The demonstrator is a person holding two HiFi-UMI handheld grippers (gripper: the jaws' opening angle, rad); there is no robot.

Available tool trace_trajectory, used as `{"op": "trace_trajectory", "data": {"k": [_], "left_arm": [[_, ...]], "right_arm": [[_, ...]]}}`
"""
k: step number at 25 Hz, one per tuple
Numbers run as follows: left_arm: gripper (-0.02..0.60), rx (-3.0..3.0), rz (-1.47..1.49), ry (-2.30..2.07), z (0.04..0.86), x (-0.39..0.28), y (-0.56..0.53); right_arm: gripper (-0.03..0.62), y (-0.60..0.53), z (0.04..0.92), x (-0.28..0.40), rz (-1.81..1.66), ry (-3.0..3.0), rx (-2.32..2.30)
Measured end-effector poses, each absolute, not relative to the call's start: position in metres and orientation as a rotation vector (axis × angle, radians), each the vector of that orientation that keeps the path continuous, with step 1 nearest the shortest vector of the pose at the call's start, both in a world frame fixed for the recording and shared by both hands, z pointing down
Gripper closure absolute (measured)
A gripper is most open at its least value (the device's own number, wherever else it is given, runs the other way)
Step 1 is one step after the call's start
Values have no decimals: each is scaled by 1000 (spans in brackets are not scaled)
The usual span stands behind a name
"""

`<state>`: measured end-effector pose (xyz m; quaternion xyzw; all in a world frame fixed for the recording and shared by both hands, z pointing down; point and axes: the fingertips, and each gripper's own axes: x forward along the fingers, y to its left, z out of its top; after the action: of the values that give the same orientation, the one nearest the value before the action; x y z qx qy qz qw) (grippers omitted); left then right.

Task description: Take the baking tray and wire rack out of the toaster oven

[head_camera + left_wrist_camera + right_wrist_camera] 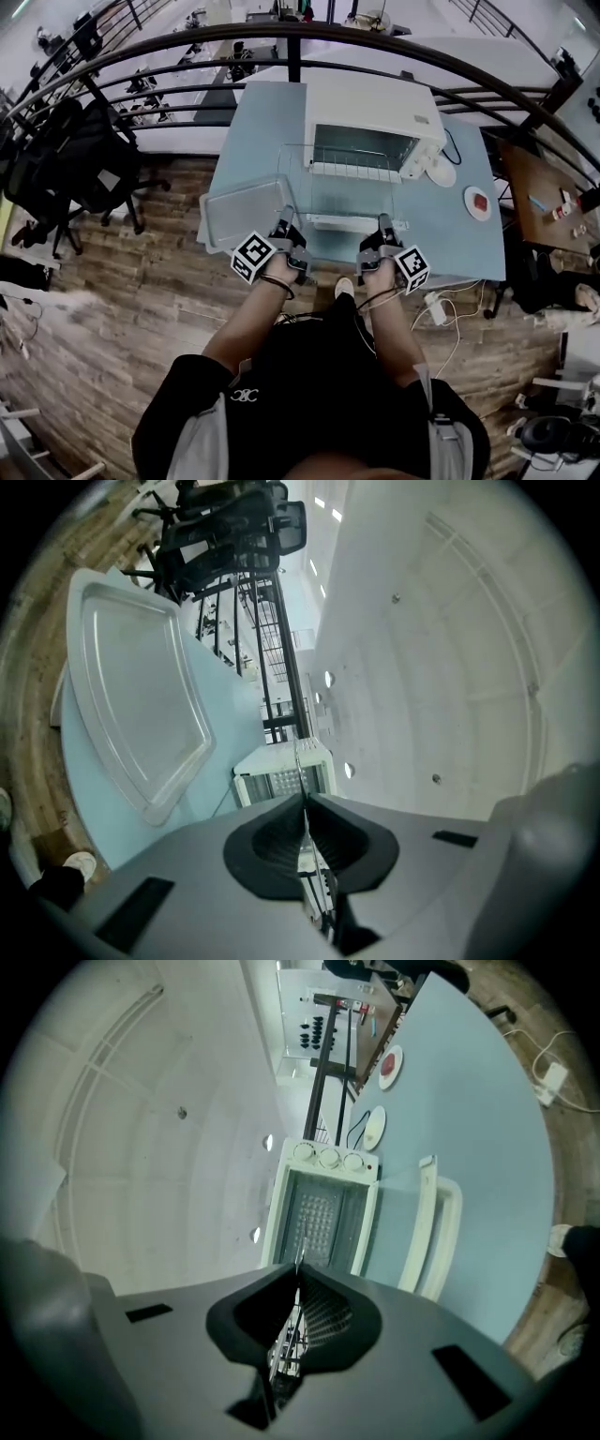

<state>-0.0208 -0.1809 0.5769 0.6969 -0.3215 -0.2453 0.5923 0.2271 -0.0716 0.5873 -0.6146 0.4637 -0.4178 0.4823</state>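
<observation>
Our torso (319,394) is nearest in the head view. Just past it the left gripper (286,217) and right gripper (382,225) sit in front of the toaster oven (375,127), each on a near corner of the wire rack (342,197). The rack reads only as faint lines over the oven's dropped door (356,223), so we can't say its far edge is clear of the mouth. The baking tray (246,211) is already out, flat on the table (469,248) just left of the oven.

Left gripper view: left gripper (305,832) has its jaws pressed together on the rack's thin wire, seen edge-on and running toward the oven (281,778). The tray (141,696) lies beside the oven.

Right gripper view: same story. Right gripper (292,1312) pinches the rack (298,1269) edge-on, with the oven (323,1194) straight ahead and the door (436,1232) below the rack.

Handling, our read:
- The rack is light and stiff, but its slick round wire may swivel in the pads.
- The front bar near both corners looks like the right hold, and we'd keep it level.
- The tray is thin stiff sheet and best gripped by its raised rim.
</observation>
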Motion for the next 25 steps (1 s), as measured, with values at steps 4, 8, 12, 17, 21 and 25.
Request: {"op": "trace_trajectory", "data": {"k": [4,8,12,17,21,25], "left_arm": [[558,1583,-625,-839,587,-69,-185],[558,1546,-687,-935,592,-121,-188],[558,1505,-742,-1029,596,-171,-189],[558,1444,-777,-1139,609,-223,-187],[557,1374,-780,-1196,628,-254,-184],[556,1340,-773,-1222,644,-271,-182]], "right_arm": [[577,-98,594,187,-1092,1212,-1471],[577,-128,600,142,-1176,1290,-1425],[576,-155,608,97,-1261,1363,-1378],[576,-178,621,48,-1361,1424,-1342],[576,-188,635,17,-1437,1456,-1349],[576,-194,651,-1,-1489,1453,-1359]]}}
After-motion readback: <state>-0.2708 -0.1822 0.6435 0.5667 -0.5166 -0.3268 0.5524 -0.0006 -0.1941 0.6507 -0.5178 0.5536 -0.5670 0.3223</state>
